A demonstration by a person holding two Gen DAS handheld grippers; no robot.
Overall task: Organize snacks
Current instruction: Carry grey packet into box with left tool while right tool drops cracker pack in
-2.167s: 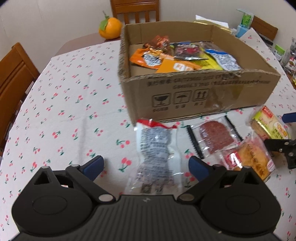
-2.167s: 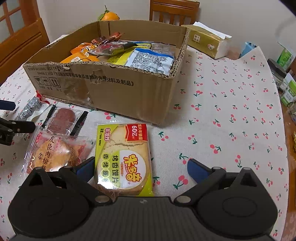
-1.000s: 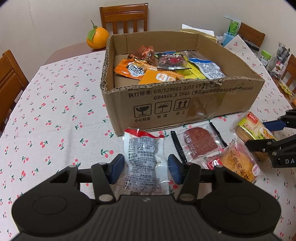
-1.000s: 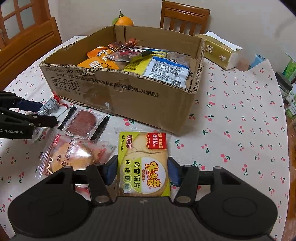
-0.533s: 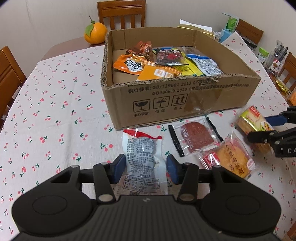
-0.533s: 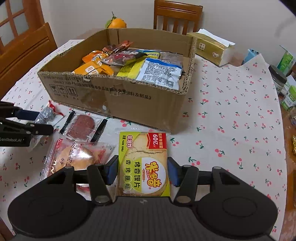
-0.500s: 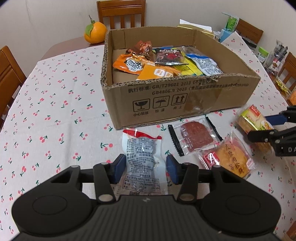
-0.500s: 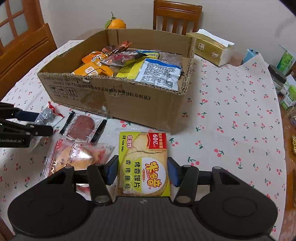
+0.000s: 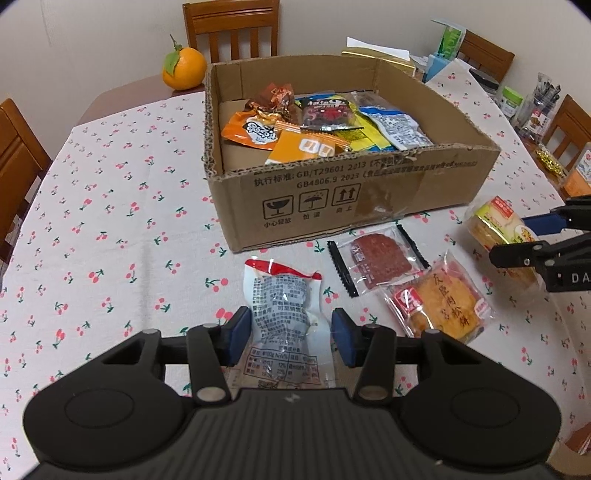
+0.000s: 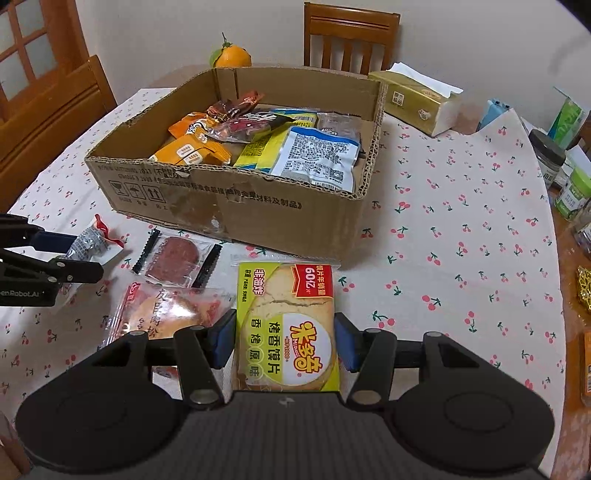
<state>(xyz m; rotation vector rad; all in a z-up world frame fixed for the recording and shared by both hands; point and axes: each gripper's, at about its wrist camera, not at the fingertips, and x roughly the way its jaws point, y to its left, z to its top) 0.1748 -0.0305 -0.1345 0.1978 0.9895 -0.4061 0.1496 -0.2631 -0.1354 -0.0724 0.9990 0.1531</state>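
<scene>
cream wall, wooden chairs — cherry-print tablecloth

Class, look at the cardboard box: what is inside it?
Inside the cardboard box lies a heap of snack packets: orange ones, a dark red one, a yellow one, a white-and-blue one. Whatever lies beneath them is covered.
</scene>
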